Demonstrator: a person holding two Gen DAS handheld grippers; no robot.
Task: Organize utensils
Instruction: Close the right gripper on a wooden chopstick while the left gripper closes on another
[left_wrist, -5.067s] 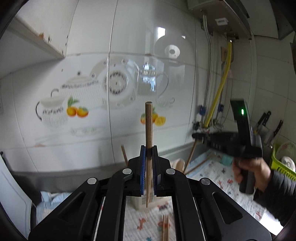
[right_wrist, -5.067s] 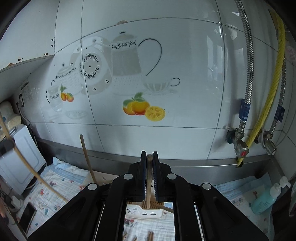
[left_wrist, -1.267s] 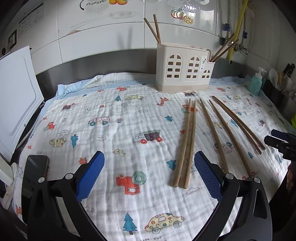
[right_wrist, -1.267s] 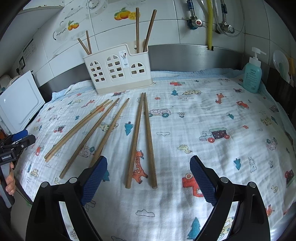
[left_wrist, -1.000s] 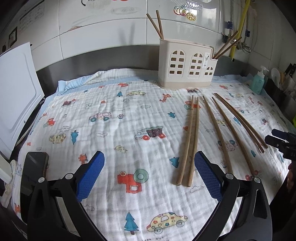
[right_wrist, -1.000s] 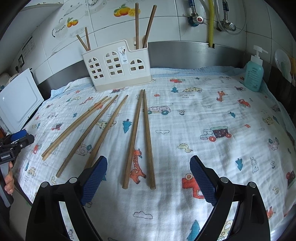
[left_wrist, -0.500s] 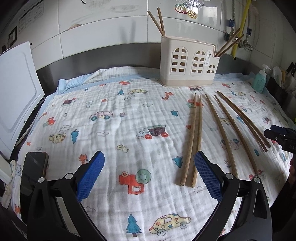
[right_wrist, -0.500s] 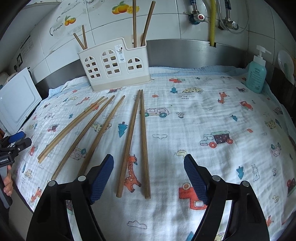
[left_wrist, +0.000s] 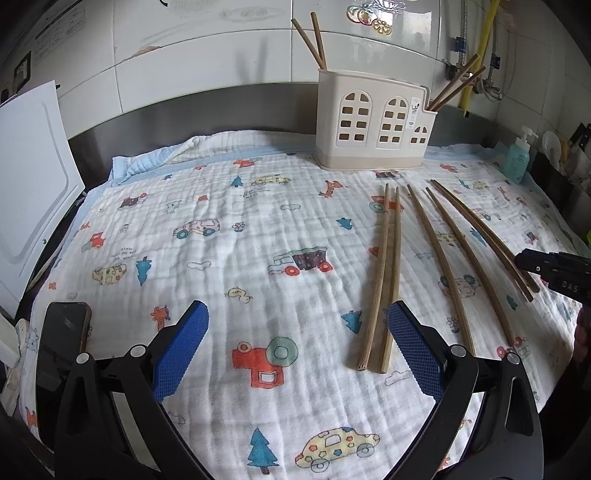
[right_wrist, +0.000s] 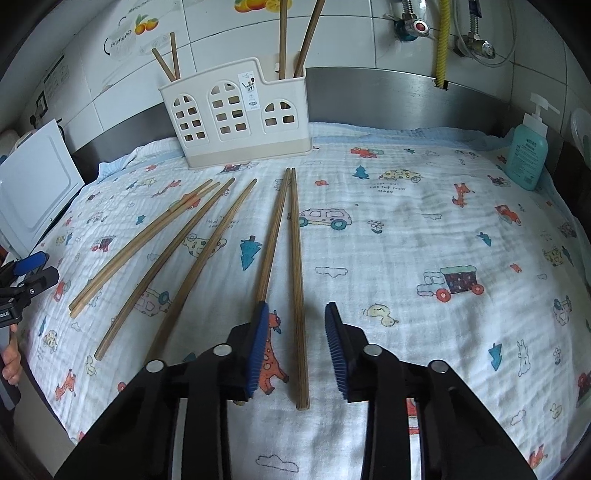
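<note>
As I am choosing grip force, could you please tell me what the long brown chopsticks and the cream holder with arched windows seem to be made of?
Long brown chopsticks: probably bamboo or wood, matte, with fine lengthwise grain. Cream holder with arched windows: likely moulded plastic, smooth, slightly glossy, with cut-out openings.

Left gripper (left_wrist: 297, 347) wide; right gripper (right_wrist: 297, 347) narrowing.

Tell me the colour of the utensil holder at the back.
Cream-white utensil holder with a beige base, clearest in the right wrist view.
</note>
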